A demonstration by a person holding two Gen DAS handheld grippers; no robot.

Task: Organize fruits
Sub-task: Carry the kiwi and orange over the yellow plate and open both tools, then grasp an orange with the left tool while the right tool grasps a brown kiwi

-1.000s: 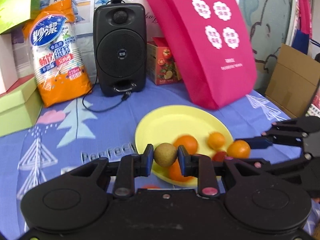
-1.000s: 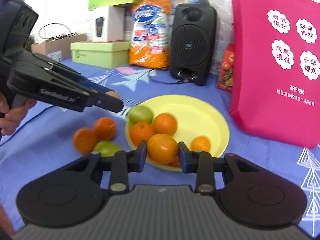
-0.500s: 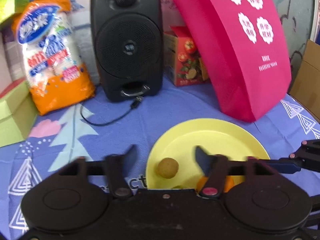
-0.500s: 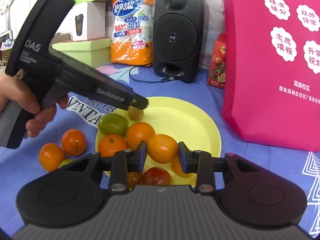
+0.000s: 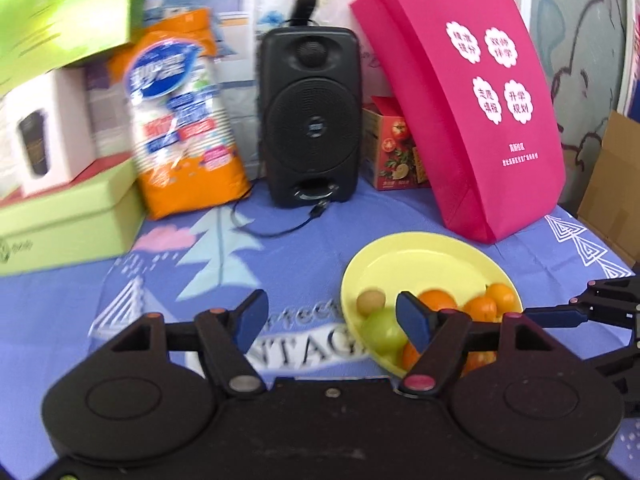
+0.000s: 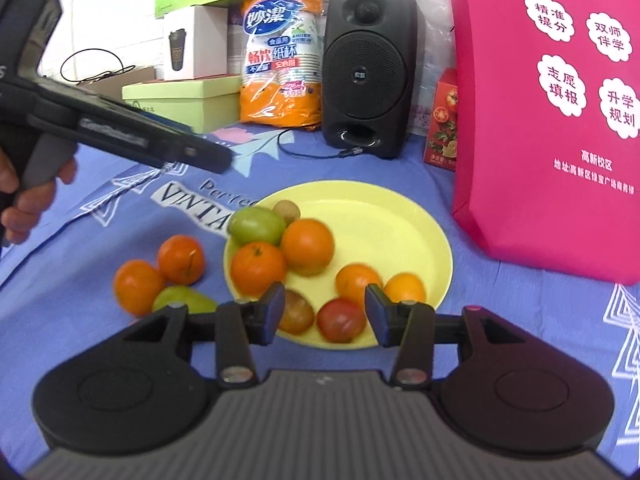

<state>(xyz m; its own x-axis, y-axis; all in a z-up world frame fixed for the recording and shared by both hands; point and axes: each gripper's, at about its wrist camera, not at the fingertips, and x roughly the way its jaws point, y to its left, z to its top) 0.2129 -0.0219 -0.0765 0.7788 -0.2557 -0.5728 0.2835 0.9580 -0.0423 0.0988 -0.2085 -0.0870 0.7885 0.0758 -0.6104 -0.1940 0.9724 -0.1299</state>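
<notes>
Once both grippers spread empty, we had dropped the kiwi (image 6: 286, 211) and mandarin (image 6: 357, 283) onto the yellow plate (image 6: 400, 216).

Blue patterned tablecloth (image 5: 280, 248), black speaker (image 5: 312, 116), pink bag (image 5: 480, 120), green boxes (image 5: 60, 220) against a postered wall (image 5: 256, 12).

On the plate (image 6: 432, 240) several fruits are grouped at its left and near edges; left of the plate three more lie on the tablecloth (image 6: 460, 304); behind the plate a speaker (image 6: 366, 68) is stood
</notes>
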